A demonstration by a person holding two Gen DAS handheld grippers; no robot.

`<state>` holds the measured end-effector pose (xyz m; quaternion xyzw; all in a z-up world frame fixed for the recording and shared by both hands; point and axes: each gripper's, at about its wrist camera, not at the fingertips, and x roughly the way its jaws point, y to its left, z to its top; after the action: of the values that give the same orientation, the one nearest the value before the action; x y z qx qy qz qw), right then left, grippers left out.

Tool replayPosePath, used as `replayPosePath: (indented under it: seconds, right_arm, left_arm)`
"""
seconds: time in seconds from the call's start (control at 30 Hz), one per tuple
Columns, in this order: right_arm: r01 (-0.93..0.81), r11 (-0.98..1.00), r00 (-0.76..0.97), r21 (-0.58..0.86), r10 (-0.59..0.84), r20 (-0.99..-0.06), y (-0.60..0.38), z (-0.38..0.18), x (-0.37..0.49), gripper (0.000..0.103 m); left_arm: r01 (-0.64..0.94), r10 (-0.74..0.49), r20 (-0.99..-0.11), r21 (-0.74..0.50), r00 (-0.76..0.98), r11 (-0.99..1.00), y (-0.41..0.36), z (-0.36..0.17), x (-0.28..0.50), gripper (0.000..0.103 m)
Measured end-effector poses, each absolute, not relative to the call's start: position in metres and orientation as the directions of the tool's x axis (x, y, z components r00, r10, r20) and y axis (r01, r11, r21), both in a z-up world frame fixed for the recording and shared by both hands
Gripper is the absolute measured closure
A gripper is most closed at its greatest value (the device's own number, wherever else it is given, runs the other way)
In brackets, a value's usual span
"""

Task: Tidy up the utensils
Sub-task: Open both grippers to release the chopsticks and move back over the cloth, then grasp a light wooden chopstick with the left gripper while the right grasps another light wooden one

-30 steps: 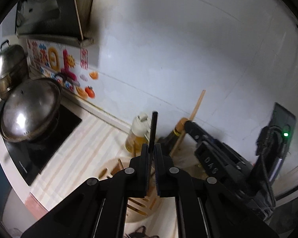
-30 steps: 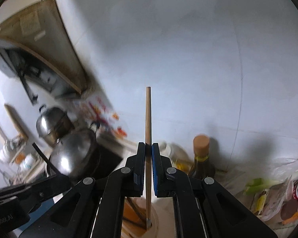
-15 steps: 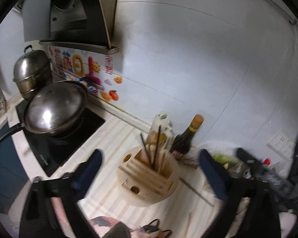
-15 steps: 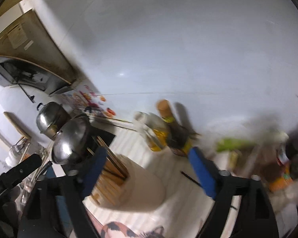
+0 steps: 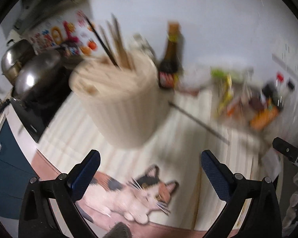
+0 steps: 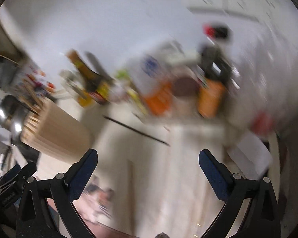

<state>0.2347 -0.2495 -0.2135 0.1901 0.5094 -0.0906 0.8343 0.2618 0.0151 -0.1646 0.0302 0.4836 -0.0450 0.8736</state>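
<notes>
Both left tongs (image 5: pixel 149 163) and right tongs (image 6: pixel 148 162) gape wide, empty, probably seeking the black chopstick (image 5: pixel 198 123) mid-table.

**Motion blur and cut edges hide most detail**

Both views are smeared. In the left wrist view the utensil holder (image 5: pixel 121 99) has no readable slots, and the sticks standing in it (image 5: pixel 117 41) cannot be counted. The sauce bottle (image 5: pixel 169 59) label is illegible. The packets (image 5: pixel 256 107) at the desk's (image 5: pixel 178 138) far end melt into colour streaks; in the right wrist view they (image 6: pixel 162 97) are unidentifiable. The pot (image 6: pixel 8 113) is cut by the frame edge. A dark chopstick (image 6: pixel 137 130) shows only as a smudged line.
</notes>
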Motion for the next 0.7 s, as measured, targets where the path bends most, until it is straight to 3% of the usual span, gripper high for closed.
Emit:
replayPosePath:
  seconds: [0.07,0.1,0.13,0.2,0.37,0.43,0.6,0.63,0.7]
  right_arm:
    - [0.395,0.887,0.407,0.238,0.063,-0.911,-0.271,-0.239,0.219,0.003]
    - [0.412,0.880,0.381,0.235,0.068,-0.922,-0.276,-0.250,0.215,0.016]
    - [0.424,0.877,0.352,0.227,0.072,-0.933,-0.282,-0.261,0.211,0.036]
    - [0.451,0.866,0.298,0.218,0.085,-0.951,-0.296,-0.285,0.205,0.055]
    - [0.486,0.852,0.204,0.192,0.103,-0.974,-0.320,-0.335,0.202,0.066]
    - [0.486,0.856,0.186,0.174,0.093,-0.978,-0.325,-0.346,0.202,0.074]
    - [0.480,0.864,0.155,0.152,0.087,-0.984,-0.330,-0.365,0.211,0.076]
    - [0.475,0.869,0.141,0.137,0.078,-0.987,-0.329,-0.369,0.213,0.081]
    - [0.452,0.883,0.137,0.125,0.070,-0.988,-0.325,-0.368,0.218,0.094]
  left_arm:
    - [0.140,-0.052,-0.873,0.019,0.485,0.990,-0.004,-0.188,0.259,0.000]
    - [0.153,-0.045,-0.885,0.030,0.464,0.988,-0.013,-0.200,0.258,0.000]
    - [0.161,-0.037,-0.895,0.039,0.444,0.986,-0.022,-0.211,0.259,0.000]
    - [0.184,-0.024,-0.915,0.055,0.404,0.981,-0.040,-0.234,0.260,0.000]
    - [0.240,-0.011,-0.946,0.071,0.325,0.968,-0.073,-0.281,0.271,0.002]
    - [0.252,0.001,-0.955,0.080,0.297,0.964,-0.082,-0.297,0.278,0.012]
    - [0.266,0.039,-0.973,0.100,0.226,0.959,-0.091,-0.333,0.291,0.044]
    - [0.266,0.038,-0.975,0.097,0.221,0.959,-0.091,-0.336,0.291,0.046]
    - [0.262,0.006,-0.972,0.069,0.234,0.963,-0.087,-0.335,0.291,0.060]
